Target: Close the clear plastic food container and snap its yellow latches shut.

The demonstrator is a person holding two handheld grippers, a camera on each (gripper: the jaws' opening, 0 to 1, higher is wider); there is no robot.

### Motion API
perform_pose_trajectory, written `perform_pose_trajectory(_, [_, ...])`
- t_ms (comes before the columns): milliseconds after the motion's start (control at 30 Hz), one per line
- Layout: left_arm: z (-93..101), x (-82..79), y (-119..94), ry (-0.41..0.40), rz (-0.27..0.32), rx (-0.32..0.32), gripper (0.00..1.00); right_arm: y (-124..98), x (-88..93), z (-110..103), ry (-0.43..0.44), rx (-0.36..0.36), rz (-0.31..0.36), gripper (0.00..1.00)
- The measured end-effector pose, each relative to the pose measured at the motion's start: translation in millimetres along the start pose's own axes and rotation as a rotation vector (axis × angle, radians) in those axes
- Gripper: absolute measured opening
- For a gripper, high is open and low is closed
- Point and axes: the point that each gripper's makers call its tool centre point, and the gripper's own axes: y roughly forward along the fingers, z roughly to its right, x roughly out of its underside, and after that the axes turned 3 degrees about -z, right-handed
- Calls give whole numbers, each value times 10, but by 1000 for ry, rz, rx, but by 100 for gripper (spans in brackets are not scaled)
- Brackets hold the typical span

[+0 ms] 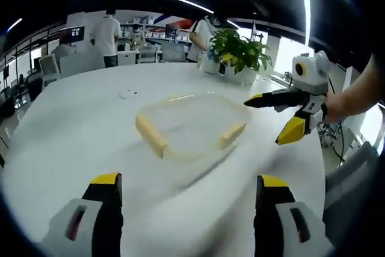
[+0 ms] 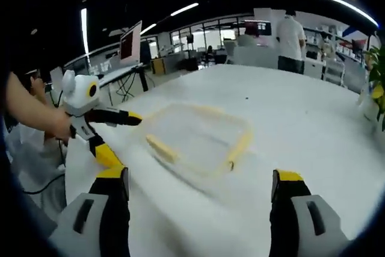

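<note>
container (image 1: 191, 126) count: one, clear plastic, rounded-rectangle, sitting mid white desk (image 1: 78, 130), motion-blurred. two yellow latches visible on it, a long bar on one side (image 1: 151, 135) and a shorter one opposite (image 1: 232, 134). left tongs (image 1: 189, 180) jaws apart, holding nothing. right tongs (image 2: 200, 179) also apart and empty, beside the container rim. one leafy potted plant (image 1: 240, 52) at desk's far edge.

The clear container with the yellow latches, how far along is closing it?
The lid already seems to sit on the clear container, though blur leaves that unsure. In hand: nothing is gripped; the right tool hovers open by its edge, the left tool open opposite. The yellow latches appear to stick outward, still unsnapped.
</note>
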Motion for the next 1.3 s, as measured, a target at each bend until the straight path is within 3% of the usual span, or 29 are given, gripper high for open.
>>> perform_pose_trajectory(267, [-104, 98, -128, -44, -7, -34, 87, -165, -11, 58, 44, 36, 24, 93])
perform_pose_trajectory(667, [-195, 179, -426, -126, 25, -73, 86, -449, 133, 125, 129, 70, 39, 91])
perform_pose_trajectory(1000, [-198, 376, -800, -202, 33, -100, 85, -823, 92, 110, 192, 106, 71, 89])
perform_pose_trajectory(1300, [-152, 360, -1191, -258, 76, -128, 84, -1138, 67, 36, 262, 139, 96, 84])
